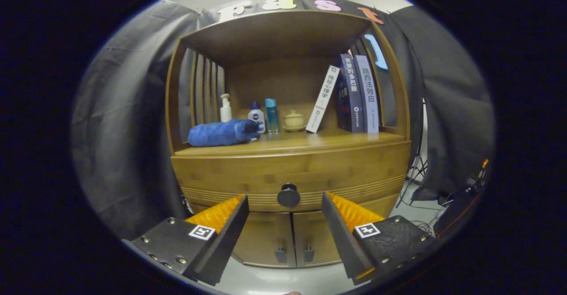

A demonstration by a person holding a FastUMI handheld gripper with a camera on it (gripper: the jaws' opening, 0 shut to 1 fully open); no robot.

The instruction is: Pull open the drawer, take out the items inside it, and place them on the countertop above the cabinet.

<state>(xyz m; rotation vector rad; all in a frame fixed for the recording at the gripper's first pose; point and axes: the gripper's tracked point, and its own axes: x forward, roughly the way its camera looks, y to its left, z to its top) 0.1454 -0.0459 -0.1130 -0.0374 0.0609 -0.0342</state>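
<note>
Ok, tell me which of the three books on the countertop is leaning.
The white book, leftmost of the three, tilts right against the dark blue book; the lighter blue book stands upright. Open gripper faces the drawer knob.

My hand-held gripper (285, 206), fingers spread wide, has ridged pads (220, 211) and faces a warm, satin-finished wooden cabinet (292, 171). The drawer (248, 177) has a dark, matt knob (289, 195) above a grooved band. On the tabletop (310, 141), a fuzzy blue towel (221, 133), plastic bottles (257, 117), glossy-spined books (359, 93).

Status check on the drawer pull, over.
Gripper open, fingers either side of round black drawer knob. Wooden drawer shut. Nothing between.
</note>
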